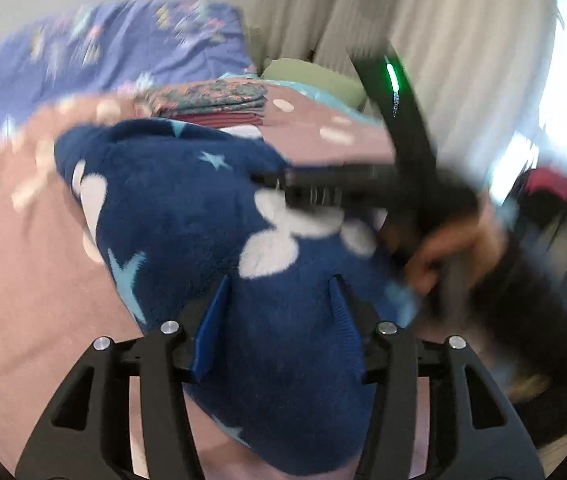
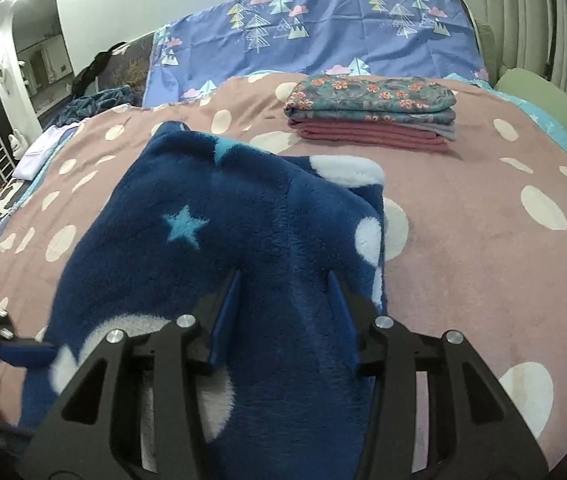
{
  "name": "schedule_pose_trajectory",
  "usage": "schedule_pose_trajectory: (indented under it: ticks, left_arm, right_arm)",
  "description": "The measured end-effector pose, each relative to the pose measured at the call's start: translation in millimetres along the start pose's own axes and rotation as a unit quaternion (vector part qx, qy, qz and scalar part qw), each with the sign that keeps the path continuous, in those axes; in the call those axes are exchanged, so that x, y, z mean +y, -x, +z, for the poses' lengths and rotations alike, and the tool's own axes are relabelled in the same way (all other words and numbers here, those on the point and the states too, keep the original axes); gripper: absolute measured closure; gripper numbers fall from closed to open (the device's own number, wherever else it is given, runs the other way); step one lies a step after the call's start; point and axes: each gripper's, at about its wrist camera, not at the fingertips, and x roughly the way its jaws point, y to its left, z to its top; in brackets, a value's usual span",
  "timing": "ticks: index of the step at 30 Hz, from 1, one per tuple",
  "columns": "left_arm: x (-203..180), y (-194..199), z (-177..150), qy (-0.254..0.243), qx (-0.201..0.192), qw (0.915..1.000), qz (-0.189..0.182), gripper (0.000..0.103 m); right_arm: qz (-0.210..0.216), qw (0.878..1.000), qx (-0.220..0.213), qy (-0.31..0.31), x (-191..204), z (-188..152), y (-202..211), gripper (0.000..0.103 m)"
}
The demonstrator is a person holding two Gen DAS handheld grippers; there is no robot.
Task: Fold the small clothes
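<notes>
Navy fleece garment with pale stars and white blobs (image 2: 219, 216) lies bunched on the pink bedspread with white dots (image 2: 483, 248), filling the lower middle of both views. Fingers of the right gripper (image 2: 283, 292) stand apart with the fleece between their blue pads; whether they pinch it I cannot tell. Fingers of the left gripper (image 1: 279, 300) also stand apart over the fleece, and no squeeze shows there.

Beyond, at the upper middle of the right view, a folded stack of flowered teal and maroon cloths (image 2: 371, 112) sits on the bedspread, with a purple tree-print sheet (image 2: 315, 32) behind it.

Only the left view, heavily blurred, shows the person's right hand (image 1: 455, 252) around the other tool's handle at right. Only the right view shows the left gripper's blue tip at the lower left edge, touching the fleece.
</notes>
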Motion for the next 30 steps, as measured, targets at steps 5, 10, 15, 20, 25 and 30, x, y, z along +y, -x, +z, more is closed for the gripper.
schedule_pose_trajectory:
  ticks: [5, 10, 15, 20, 25, 30]
  left_arm:
    - [-16, -8, -6, -0.048, 0.01, 0.9971, 0.058, 0.049]
    - [-6, -7, -7, -0.036, 0.001, 0.9982, 0.047, 0.047]
    - [-10, -5, -8, -0.038, -0.004, 0.998, 0.05, 0.043]
    - [-13, -3, -11, -0.024, -0.01, 0.9985, 0.049, 0.042]
    - [-11, 1, -14, -0.015, -0.013, 0.9987, 0.047, 0.042]
    - [-8, 4, -17, -0.007, -0.019, 0.999, 0.04, 0.042]
  right_arm:
    - [-0.014, 0.999, -0.026, -0.029, -6, -12, 44, 0.046]
    - [0.049, 0.989, -0.047, -0.129, -38, -63, 113, 0.031]
    - [0.108, 0.948, 0.031, -0.299, -62, -137, 122, 0.028]
    - [0.134, 0.936, 0.046, -0.322, -38, -157, 114, 0.02]
    - [0.129, 0.93, 0.073, -0.338, -31, -143, 94, 0.017]
    - [0.166, 0.916, 0.093, -0.353, -20, -138, 83, 0.017]
